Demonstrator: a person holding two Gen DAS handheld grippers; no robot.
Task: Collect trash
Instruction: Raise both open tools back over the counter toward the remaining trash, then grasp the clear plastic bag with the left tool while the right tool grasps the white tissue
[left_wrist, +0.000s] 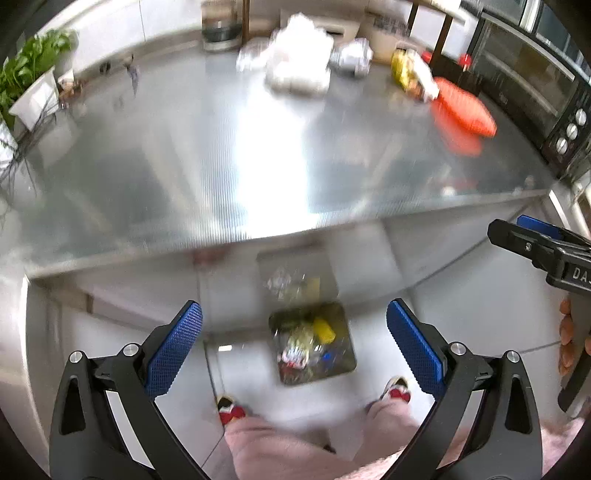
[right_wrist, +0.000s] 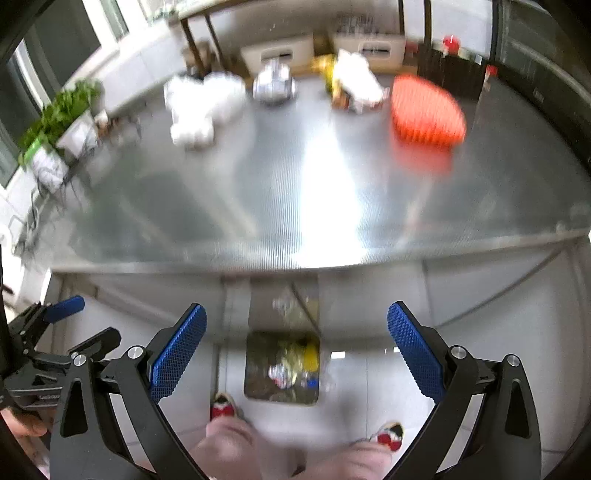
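Observation:
A trash bin (left_wrist: 312, 345) stands on the floor below the table's near edge, holding several wrappers; it also shows in the right wrist view (right_wrist: 282, 367). My left gripper (left_wrist: 293, 345) is open and empty above the bin. My right gripper (right_wrist: 295, 350) is open and empty above it too, and shows in the left wrist view (left_wrist: 539, 245). On the steel table (left_wrist: 221, 166) at the far side lie white crumpled bags (left_wrist: 299, 62), a silver foil lump (left_wrist: 351, 57) and a yellow wrapper (left_wrist: 408, 70). Both views are blurred.
An orange basket (left_wrist: 463, 110) lies at the table's far right, next to an oven (left_wrist: 535, 81). Potted plants (left_wrist: 29, 81) stand at the far left. The person's feet (left_wrist: 231, 408) stand by the bin.

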